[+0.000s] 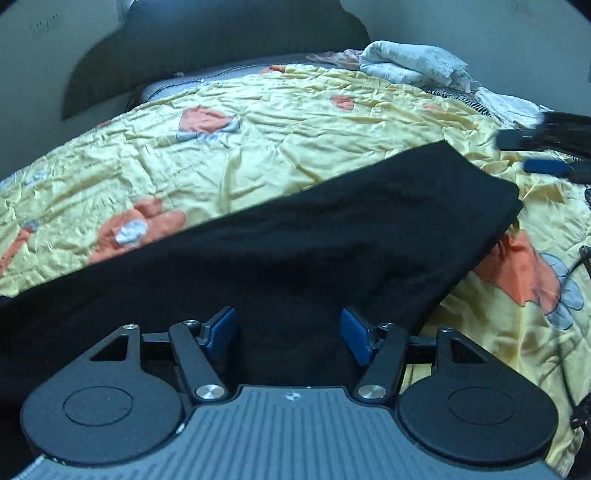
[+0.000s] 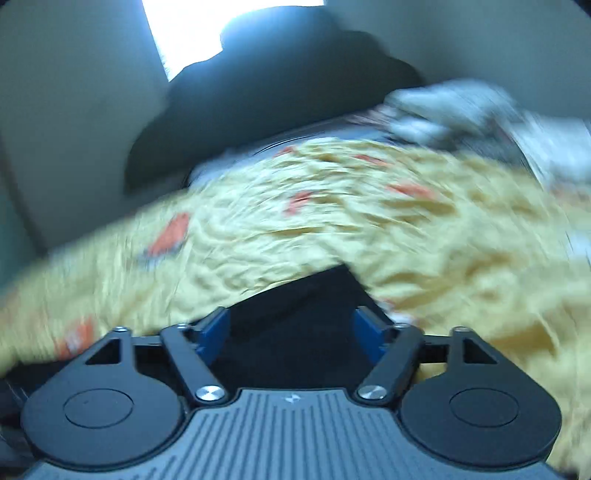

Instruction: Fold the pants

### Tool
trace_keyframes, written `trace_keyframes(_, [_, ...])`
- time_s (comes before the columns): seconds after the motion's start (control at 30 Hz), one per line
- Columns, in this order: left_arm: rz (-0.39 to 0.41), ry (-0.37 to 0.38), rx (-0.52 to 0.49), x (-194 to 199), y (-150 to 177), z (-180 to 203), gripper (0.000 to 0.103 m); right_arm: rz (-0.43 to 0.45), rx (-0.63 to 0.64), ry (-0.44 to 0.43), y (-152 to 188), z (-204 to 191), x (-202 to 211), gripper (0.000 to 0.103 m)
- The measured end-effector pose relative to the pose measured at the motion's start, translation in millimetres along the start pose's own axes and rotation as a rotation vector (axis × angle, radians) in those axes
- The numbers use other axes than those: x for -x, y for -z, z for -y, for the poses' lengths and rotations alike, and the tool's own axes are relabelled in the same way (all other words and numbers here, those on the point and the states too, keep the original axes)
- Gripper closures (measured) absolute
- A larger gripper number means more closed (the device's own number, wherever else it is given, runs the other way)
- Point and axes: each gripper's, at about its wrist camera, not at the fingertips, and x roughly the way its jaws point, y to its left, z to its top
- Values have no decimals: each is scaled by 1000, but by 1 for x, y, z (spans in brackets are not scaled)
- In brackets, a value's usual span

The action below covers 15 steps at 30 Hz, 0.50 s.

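Note:
Black pants [image 1: 295, 236] lie flat in a long band across a yellow floral bedspread [image 1: 258, 140]. My left gripper [image 1: 288, 332] is open, its blue pads apart over the near edge of the pants, holding nothing. In the right wrist view, which is blurred by motion, my right gripper [image 2: 293, 334] is open above a corner of the black pants [image 2: 306, 306]. The right gripper also shows in the left wrist view [image 1: 546, 162], at the far right beyond the end of the pants.
A heap of white and striped laundry [image 1: 413, 66] lies at the far right of the bed. A dark headboard [image 1: 221, 48] stands against the wall behind. A bright window [image 2: 221, 26] is at the upper left of the right wrist view.

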Motion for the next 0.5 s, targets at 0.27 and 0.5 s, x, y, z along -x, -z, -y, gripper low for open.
trace_keyframes(0.27, [1,-1,15,-1,0,-2,31,-190,-169,-228,40,8,8,26])
trace_keyframes(0.5, [1,-7,23,-1,1,-4,25,-207,-145,-244,51,-3,-17,27])
